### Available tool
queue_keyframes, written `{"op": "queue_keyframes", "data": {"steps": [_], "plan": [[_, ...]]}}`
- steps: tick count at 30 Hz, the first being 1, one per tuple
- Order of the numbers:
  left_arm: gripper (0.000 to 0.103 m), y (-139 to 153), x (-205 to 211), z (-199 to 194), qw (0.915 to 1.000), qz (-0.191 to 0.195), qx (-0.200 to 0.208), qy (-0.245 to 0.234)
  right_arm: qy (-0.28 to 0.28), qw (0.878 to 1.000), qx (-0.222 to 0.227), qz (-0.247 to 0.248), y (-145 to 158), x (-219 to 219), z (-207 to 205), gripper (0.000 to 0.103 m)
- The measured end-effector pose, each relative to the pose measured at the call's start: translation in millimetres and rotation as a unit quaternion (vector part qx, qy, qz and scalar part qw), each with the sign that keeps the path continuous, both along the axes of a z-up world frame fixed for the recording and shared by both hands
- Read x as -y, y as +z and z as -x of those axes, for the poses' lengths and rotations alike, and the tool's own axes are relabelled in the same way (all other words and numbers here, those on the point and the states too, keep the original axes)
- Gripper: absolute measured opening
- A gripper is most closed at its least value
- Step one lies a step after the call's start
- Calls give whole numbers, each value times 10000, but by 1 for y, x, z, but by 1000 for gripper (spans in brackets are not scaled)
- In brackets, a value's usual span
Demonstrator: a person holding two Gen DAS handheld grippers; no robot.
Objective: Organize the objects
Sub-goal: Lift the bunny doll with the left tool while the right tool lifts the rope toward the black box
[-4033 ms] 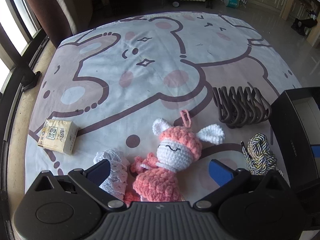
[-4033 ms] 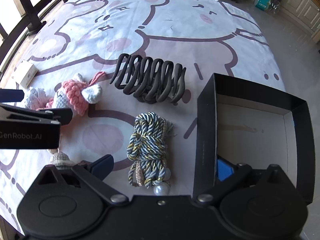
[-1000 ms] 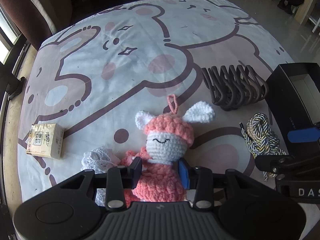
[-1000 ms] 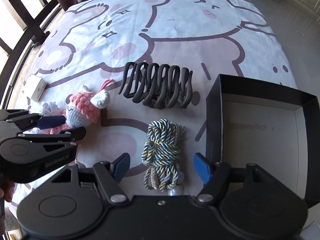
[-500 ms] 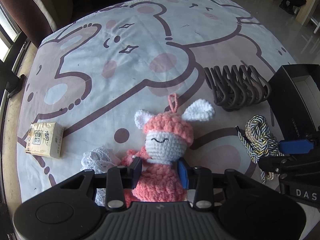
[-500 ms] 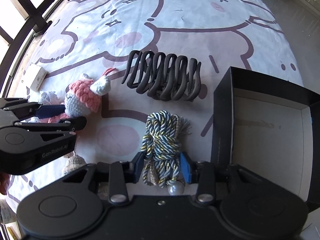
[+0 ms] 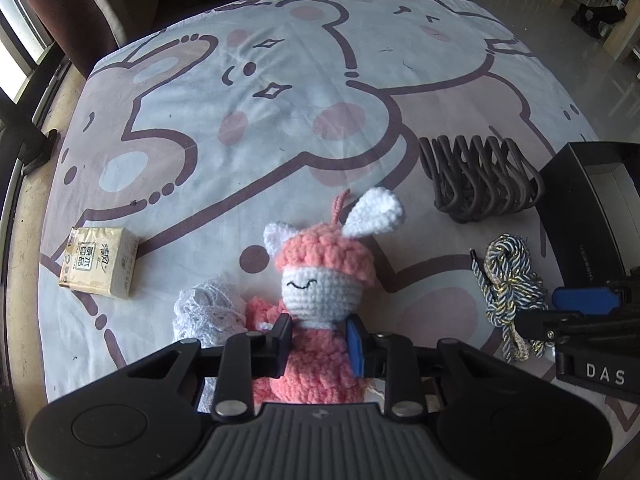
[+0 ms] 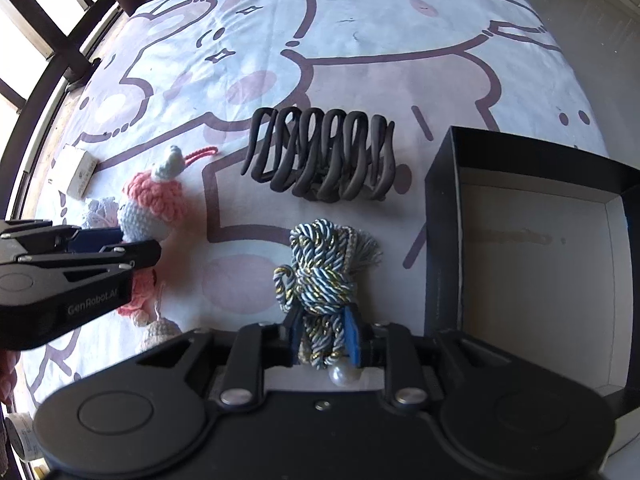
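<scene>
A pink and white crochet bunny doll [image 7: 320,276] lies on the cartoon-print sheet [image 7: 280,128]. My left gripper [image 7: 319,340] is shut on its pink body just below the white head. From the right wrist view the doll [image 8: 154,204] shows at the left, behind the left gripper's arm. A twisted blue, white and gold cord bundle [image 8: 320,268] with a pearl end lies beside the black box [image 8: 532,248]. My right gripper [image 8: 323,336] has its jaws closing, pads pressed on the cord's lower end. In the left wrist view the cord [image 7: 508,284] is at right.
A dark wavy hair claw [image 8: 324,156] lies beyond the cord. A tissue pack [image 7: 98,262] sits at the left and a white lace piece [image 7: 208,312] next to the doll. The black box stands open with a pale inside. Window bars run along the left edge.
The right jaws closed from wide apart onto the cord bundle. The left jaws tightened a little more on the doll's body. Neither hand shifted noticeably.
</scene>
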State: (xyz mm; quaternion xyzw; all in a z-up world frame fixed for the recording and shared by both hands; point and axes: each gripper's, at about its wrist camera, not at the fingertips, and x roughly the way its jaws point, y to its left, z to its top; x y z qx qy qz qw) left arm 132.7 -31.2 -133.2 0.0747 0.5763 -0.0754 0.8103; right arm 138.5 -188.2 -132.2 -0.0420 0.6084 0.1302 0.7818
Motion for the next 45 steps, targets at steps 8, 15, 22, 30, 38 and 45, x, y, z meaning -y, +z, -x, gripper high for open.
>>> {"op": "queue_keyframes", "data": {"steps": [8,15,22,30,38,45], "plan": [[35,-7,3,-1,9999,-24,88,-61,66,9999,35,96,-7,-7,-3,50],[42,-14,0,-4,9999,-49,130,-38,366,9984,93,419,-12,-23,-4,61],[32,-11,-4,-8,9999,-7,35,131,564,9980,-84,283,-10,-24,-2,34],[31,4,-11,-5,9993,125,149,314,363,9993,72,51,7,-16,-4,34],[31,30,-22,3,9974,284,340,573,395,9984,334,-205,32,-20,1,34],[31,48,-27,14,9962,255,507,660,295,9975,536,-345,51,-15,5,34]]}}
